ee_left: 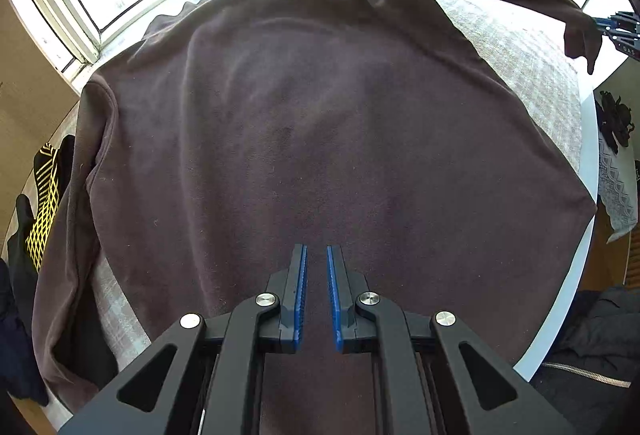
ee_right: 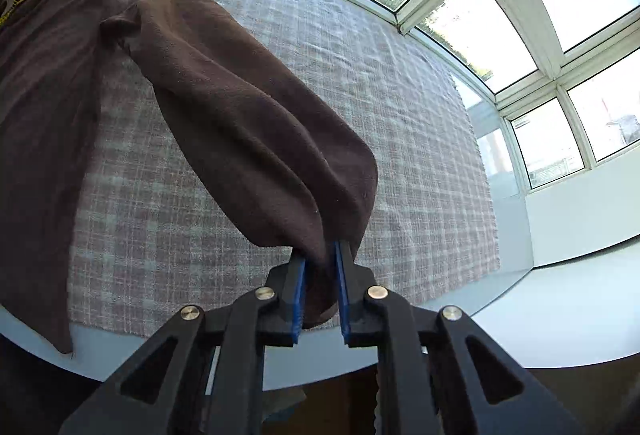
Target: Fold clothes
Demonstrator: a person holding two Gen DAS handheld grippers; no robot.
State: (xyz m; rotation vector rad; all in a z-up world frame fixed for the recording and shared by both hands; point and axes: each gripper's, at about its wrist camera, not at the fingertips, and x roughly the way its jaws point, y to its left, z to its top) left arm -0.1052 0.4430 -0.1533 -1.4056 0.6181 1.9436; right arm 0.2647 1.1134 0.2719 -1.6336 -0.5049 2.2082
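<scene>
By the windows, a worktop [ee_right: 520, 299] is carrying a spread brown top [ee_left: 320, 135]; right hand-held gripper [ee_right: 320, 267] is pinching its sleeve [ee_right: 248, 123], left hand-held gripper [ee_left: 317, 275] hanging nearly closed, empty. Folding is barely beginning.

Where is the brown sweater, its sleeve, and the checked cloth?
brown sweater [ee_left: 328, 139]: left wrist view, middle of its flat body.
sleeve [ee_right: 248, 123]: right wrist view, middle of the lifted sleeve.
checked cloth [ee_right: 400, 95]: right wrist view, bare patch beyond the sleeve.
</scene>
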